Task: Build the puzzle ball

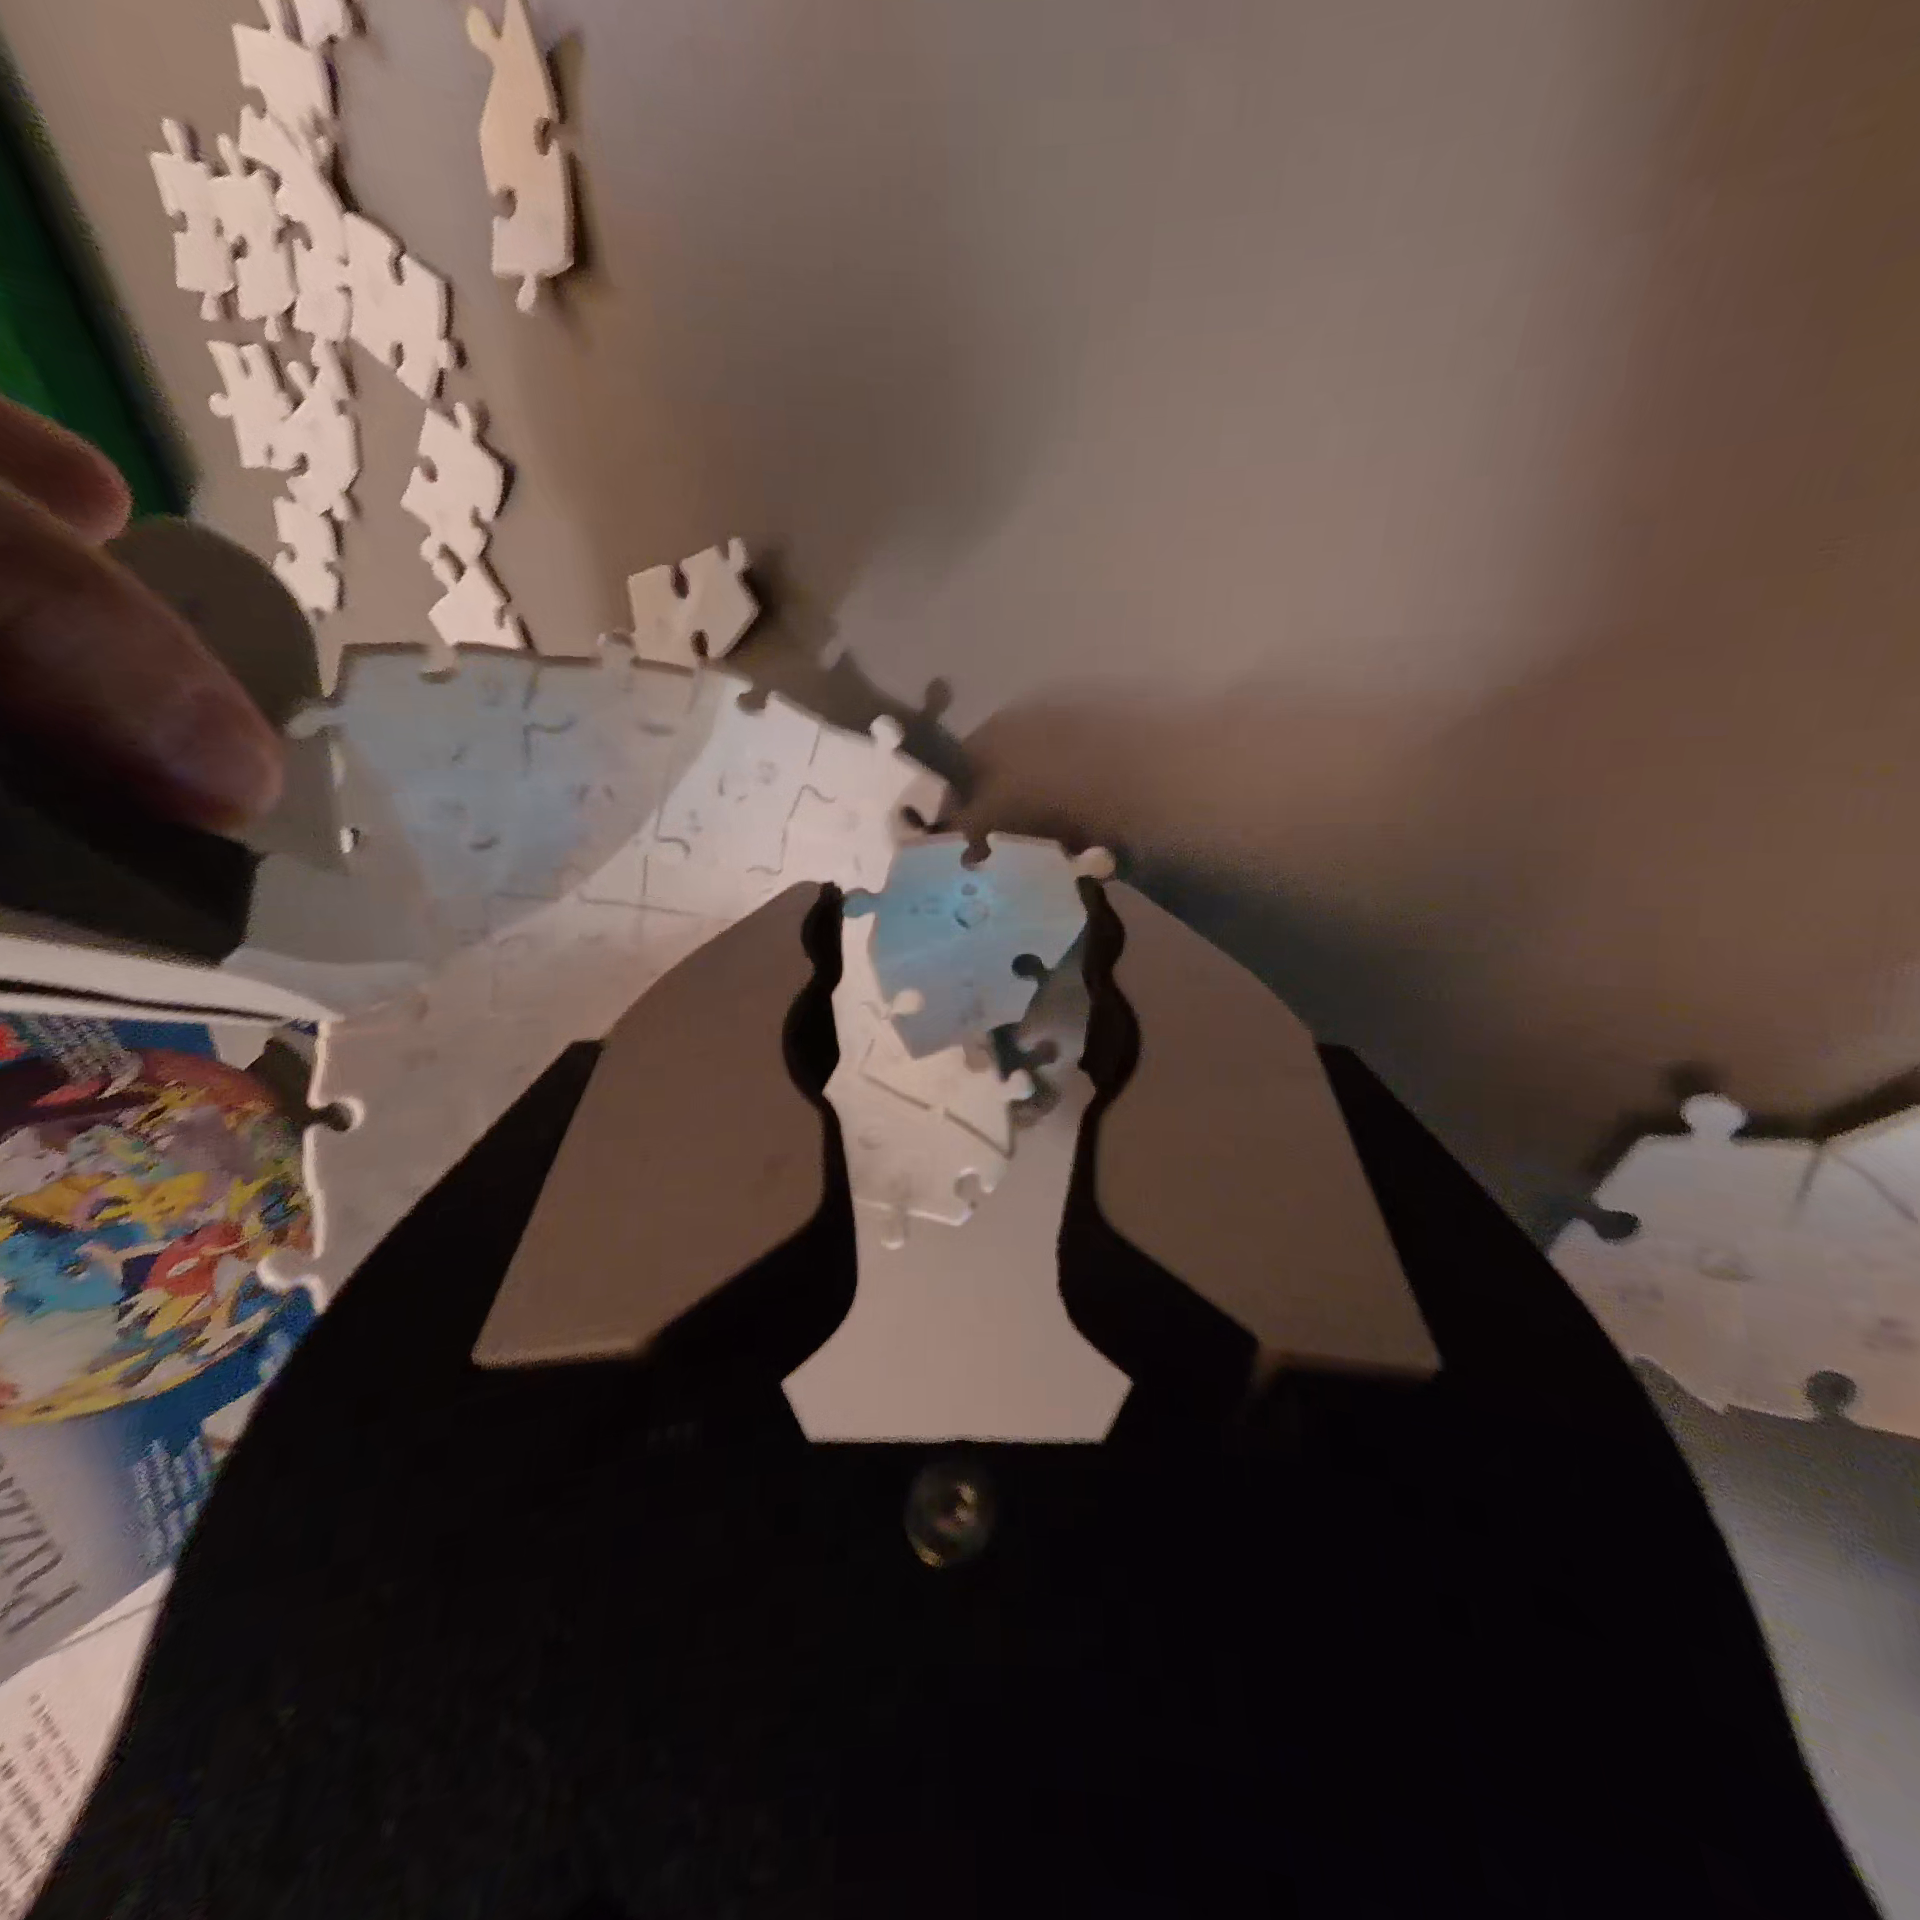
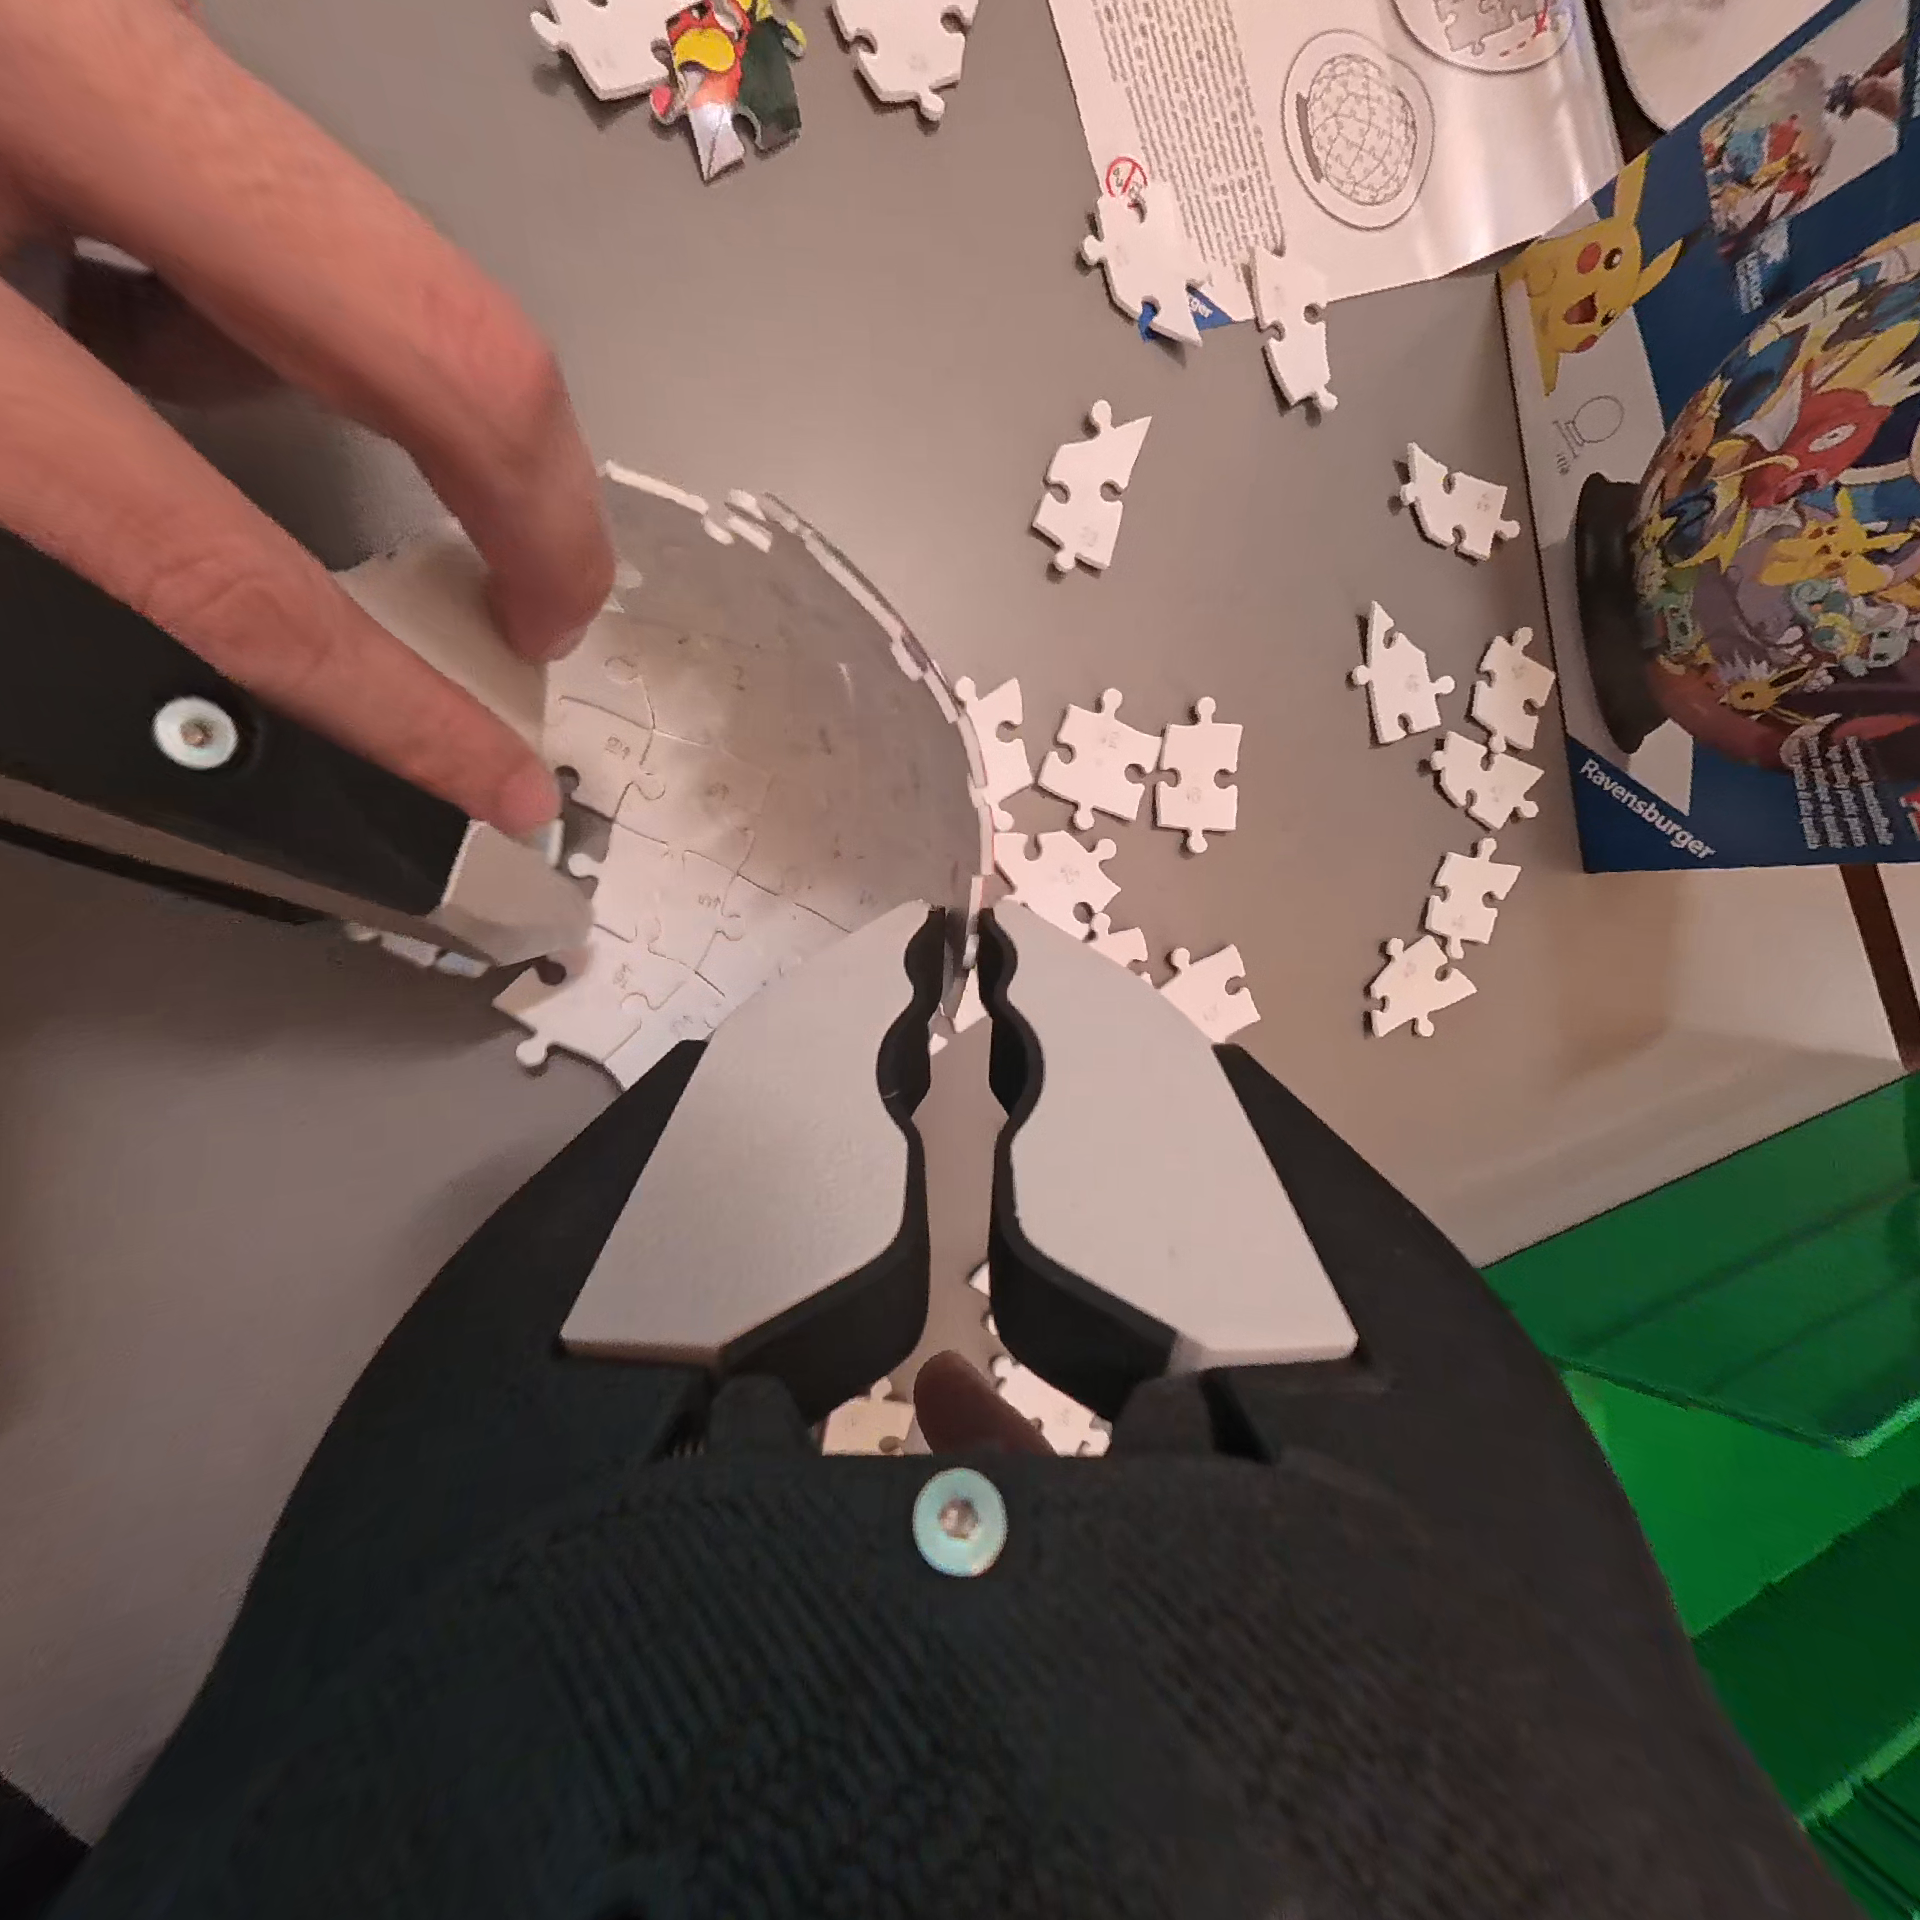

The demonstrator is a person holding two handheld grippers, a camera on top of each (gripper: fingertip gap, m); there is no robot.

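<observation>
A curved white shell of joined puzzle pieces (image 2: 769, 727) stands on the grey table (image 2: 883, 312). My right gripper (image 2: 961, 925) is shut on the shell's near rim, which runs thin between its pads. My left gripper (image 1: 961, 894) is shut on a single white puzzle piece (image 1: 956, 935). The piece spans from one fingertip to the other, and I hold it against the inside of the shell (image 1: 582, 790). In the right wrist view the left gripper (image 2: 530, 821) comes in from the left at the shell's far edge. A person's hand (image 2: 312, 416) rests its fingertips there.
Several loose white pieces (image 2: 1143, 769) lie right of the shell, and more show in the left wrist view (image 1: 312, 260). A colourful puzzle box (image 2: 1766, 520) and an instruction sheet (image 2: 1299, 135) lie at the far right. A green bin (image 2: 1714, 1403) stands at the lower right. Another joined section (image 1: 1766, 1247) lies to the right.
</observation>
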